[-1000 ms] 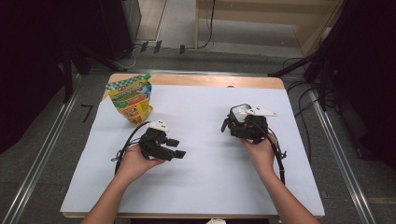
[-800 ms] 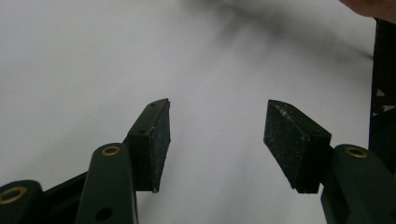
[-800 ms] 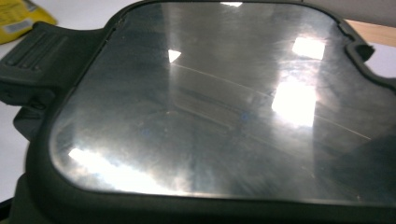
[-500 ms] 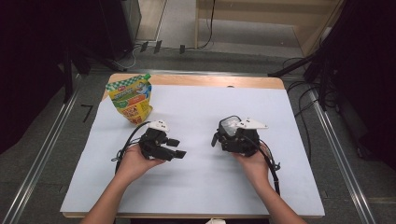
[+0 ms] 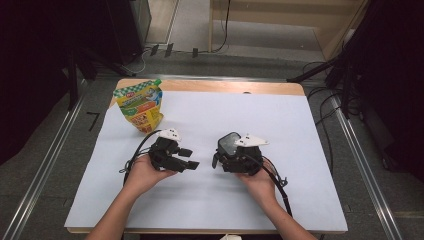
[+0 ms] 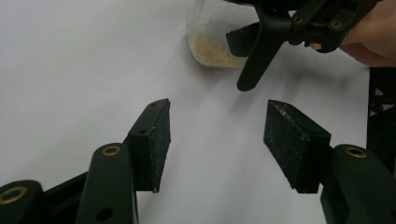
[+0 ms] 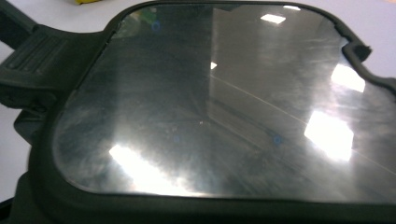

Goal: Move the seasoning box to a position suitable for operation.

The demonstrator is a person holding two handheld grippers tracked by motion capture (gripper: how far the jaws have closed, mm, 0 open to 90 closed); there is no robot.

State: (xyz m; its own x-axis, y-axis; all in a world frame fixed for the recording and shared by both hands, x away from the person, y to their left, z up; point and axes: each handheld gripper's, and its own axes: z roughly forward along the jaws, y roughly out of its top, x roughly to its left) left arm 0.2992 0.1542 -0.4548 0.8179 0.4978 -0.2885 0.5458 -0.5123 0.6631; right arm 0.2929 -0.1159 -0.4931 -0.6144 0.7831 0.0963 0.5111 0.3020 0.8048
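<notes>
My right gripper (image 5: 220,153) sits mid-table, shut on a clear container (image 5: 229,144) that has a black-framed glossy lid (image 7: 210,107) with a latch at one side. The left gripper view shows the container (image 6: 210,39) holding a layer of pale brown grains, with the right gripper (image 6: 261,46) clamped on its side. Just left of it my left gripper (image 5: 189,158) lies in the person's hand, pointing at the container. Its jaws stand open (image 6: 217,130) over bare white sheet, a short gap away from the container.
A yellow and green pouch (image 5: 140,106) stands at the far left of the white sheet (image 5: 260,115). A wooden strip (image 5: 225,86) runs along the table's far edge. Metal rails and cables flank the table on the floor.
My right gripper has carried the container left and toward the person, from the right half to the middle, close to the left gripper. The left gripper has stayed put.
</notes>
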